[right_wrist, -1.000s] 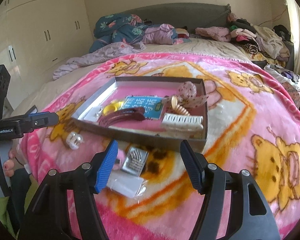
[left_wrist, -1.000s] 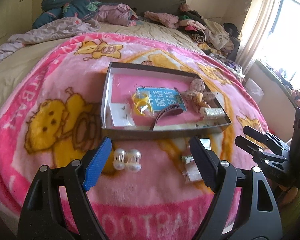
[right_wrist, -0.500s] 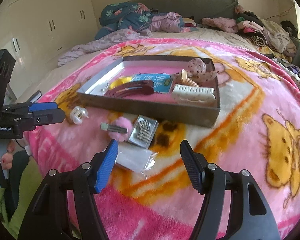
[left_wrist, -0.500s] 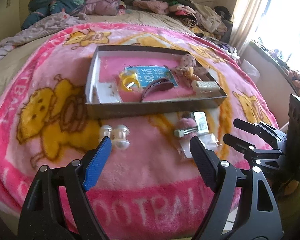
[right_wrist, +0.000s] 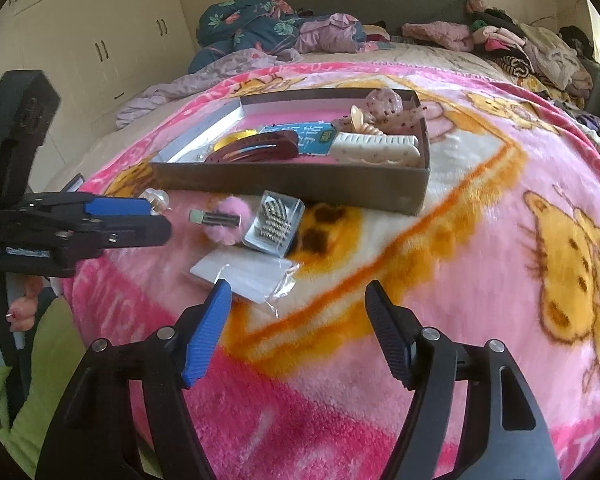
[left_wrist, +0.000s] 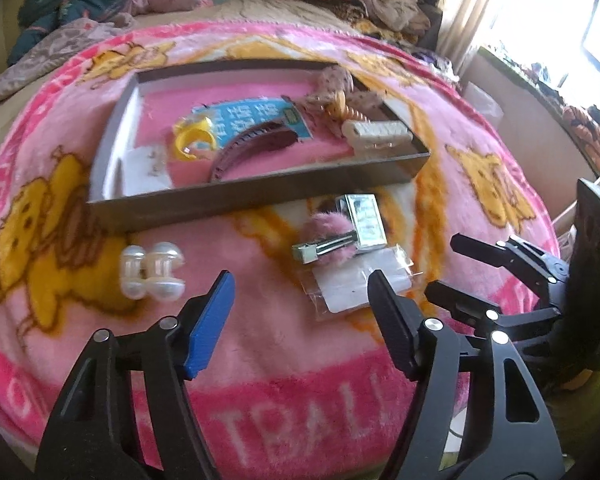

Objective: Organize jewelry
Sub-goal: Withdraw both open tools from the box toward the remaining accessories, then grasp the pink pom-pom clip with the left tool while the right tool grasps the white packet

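Observation:
A shallow grey box [left_wrist: 260, 196] [right_wrist: 300, 184] on the pink blanket holds a yellow ring [left_wrist: 194, 140], a maroon hair clip [left_wrist: 256, 146], a cream claw clip [left_wrist: 376, 134] and a blue card. In front of it lie a pearl clip [left_wrist: 152, 272], a pink pom-pom hair clip [left_wrist: 328, 242] [right_wrist: 224, 220], a clear case of pins [left_wrist: 364, 216] [right_wrist: 274, 224] and a plastic packet [left_wrist: 356, 284] [right_wrist: 248, 272]. My left gripper [left_wrist: 300, 304] is open and empty, above the blanket between the pearl clip and the packet. My right gripper [right_wrist: 298, 308] is open and empty, just right of the packet.
The pink cartoon blanket [right_wrist: 500, 240] covers the bed. Piles of clothes [right_wrist: 520, 44] and a floral quilt [right_wrist: 252, 24] lie at the far end. Cupboards [right_wrist: 100, 40] stand at the left, a window [left_wrist: 572, 20] at the right.
Both grippers have pulled back toward the near edge of the bed and risen; the box and loose items sit farther ahead. Nothing was picked up.

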### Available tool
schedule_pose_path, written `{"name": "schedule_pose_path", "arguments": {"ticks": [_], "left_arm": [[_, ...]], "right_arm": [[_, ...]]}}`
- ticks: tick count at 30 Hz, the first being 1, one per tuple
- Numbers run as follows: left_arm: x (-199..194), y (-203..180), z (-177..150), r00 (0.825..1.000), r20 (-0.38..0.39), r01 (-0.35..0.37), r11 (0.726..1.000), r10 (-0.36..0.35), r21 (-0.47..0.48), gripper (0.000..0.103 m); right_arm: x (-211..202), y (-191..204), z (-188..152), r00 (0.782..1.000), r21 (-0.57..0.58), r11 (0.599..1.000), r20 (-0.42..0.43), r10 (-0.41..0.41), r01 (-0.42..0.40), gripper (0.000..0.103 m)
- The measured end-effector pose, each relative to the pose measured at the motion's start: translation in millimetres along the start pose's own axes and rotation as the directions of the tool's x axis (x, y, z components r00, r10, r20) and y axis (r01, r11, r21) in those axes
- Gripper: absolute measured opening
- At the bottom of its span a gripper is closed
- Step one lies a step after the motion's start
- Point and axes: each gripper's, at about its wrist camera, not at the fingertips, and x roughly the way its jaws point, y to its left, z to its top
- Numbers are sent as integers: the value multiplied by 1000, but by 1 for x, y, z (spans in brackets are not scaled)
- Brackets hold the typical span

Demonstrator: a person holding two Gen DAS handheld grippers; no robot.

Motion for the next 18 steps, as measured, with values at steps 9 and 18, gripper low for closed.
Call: {"name": "schedule_pose_path", "arguments": {"ticks": [9,18], "left_arm": [[24,-9,12,999,-42,2,999,-1,35,54],[43,-8,18,997,-75,32,999,-30,32,49]], "right_arm": [[5,-6,-8,1000,11,1000,-14,26,-25,69],[20,4,-8,997,-24,997,-35,73,-74,77]]}}
